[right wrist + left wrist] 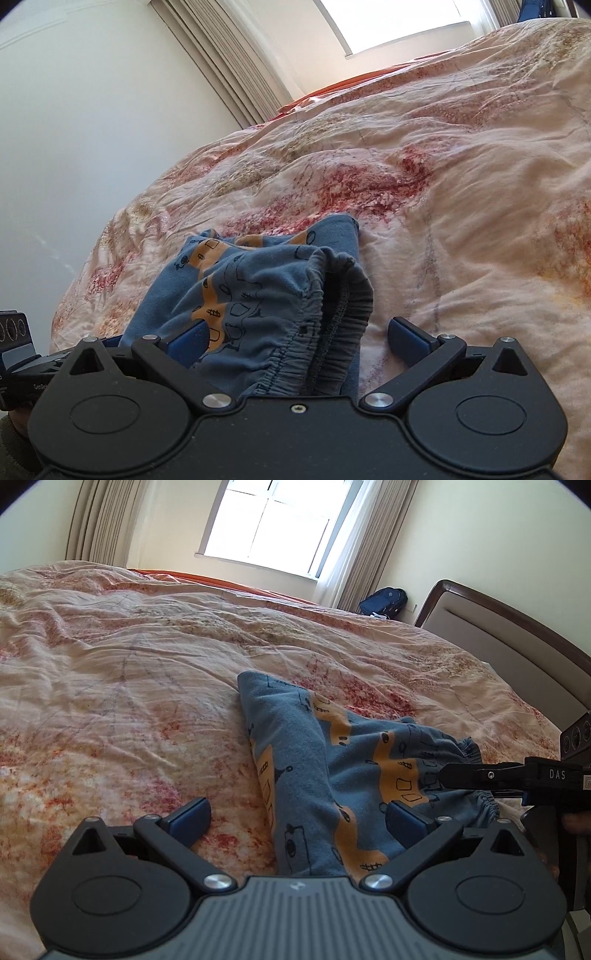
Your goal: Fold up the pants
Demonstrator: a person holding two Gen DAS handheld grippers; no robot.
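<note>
Blue pants with an orange and black print lie crumpled on the bed. My left gripper is open, its blue pads either side of a folded leg edge, just above the fabric. My right gripper is open over the elastic waistband, with its left pad touching the cloth. The right gripper also shows in the left wrist view, low over the waistband at the right.
The pants rest on a wrinkled pink floral duvet. A wooden headboard stands at the right, a window with curtains at the far side, and a blue bag on the floor beyond the bed.
</note>
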